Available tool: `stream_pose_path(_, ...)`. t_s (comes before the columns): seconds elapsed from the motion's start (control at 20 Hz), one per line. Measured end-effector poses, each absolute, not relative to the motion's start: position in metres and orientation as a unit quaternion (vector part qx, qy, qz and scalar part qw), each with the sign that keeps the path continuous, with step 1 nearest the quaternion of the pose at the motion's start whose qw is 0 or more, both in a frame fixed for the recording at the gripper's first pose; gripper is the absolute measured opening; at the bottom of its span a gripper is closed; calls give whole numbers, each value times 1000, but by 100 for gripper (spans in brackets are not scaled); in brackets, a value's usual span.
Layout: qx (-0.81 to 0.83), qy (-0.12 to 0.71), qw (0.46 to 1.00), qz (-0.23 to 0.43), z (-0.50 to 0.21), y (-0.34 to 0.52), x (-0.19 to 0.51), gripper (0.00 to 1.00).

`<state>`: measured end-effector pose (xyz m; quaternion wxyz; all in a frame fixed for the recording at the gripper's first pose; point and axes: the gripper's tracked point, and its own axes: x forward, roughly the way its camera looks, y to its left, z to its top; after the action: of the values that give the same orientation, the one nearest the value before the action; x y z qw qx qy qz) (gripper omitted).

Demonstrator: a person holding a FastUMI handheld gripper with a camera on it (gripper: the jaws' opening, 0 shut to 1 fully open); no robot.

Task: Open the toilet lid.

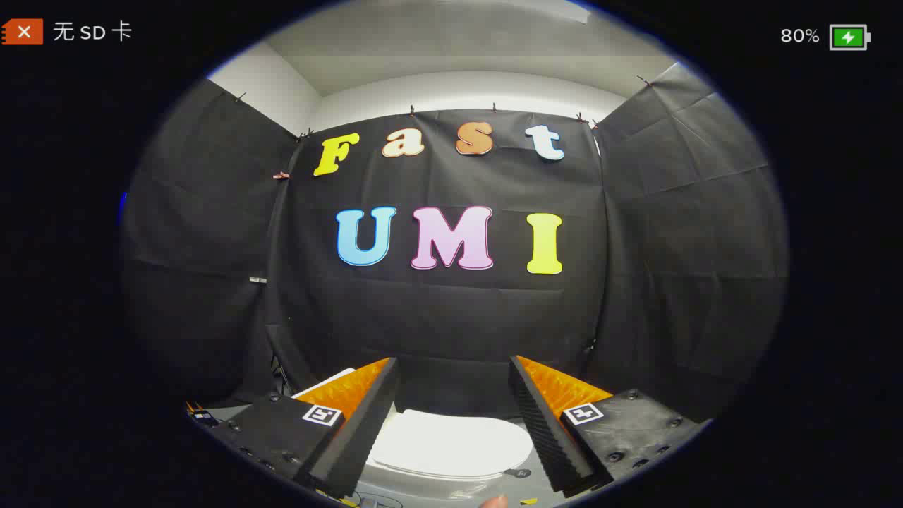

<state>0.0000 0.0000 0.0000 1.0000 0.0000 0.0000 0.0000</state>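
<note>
Toilet lid (451, 443): white, down flat and closed, seen from above and in front. It lies low in the gripper view, in the gap between the two fingers and a little beyond them. What is under the lid cannot be seen.

Toilet body (451, 487): a pale grey-white rim shows just nearer than the lid, under the fingers. A small dark fitting (520, 473) sits on the surface by the lid's right edge; what it is cannot be told.

Gripper (451, 374): fingers spread wide apart, nothing between them, touching nothing. Ribbed inner faces turned toward each other. It hangs above the lid, clear of it. Each finger (367, 409) carries a small square black-and-white marker tag on its base; the pattern is a code, not readable writing.

A fingertip (494, 502) of a person shows at the near edge, between the finger bases.

Booth wall (437, 317): black cloth, creased, hung on three sides behind the toilet, pinned along the top with small clips. White room wall (458, 88) above the cloth.

Left of the left finger, a white flat edge (331, 377) sticks out by the cloth; unclear what it belongs to.
</note>
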Motion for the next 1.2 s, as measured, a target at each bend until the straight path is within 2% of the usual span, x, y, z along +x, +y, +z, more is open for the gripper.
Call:
stream_pose_path(0.25, -18, -20, 1000, 0, 4, -5, 3, 98)
stream_pose_path(0.6, -19, -1, 1000, 7, -27, 0, 15, 98)
stream_pose_path(0.95, -11, -9, 1000, -14, -41, -16, 27, 98)
stream_pose_path(1.2, 2, -2, 1000, 5, -54, -24, 33, 98)
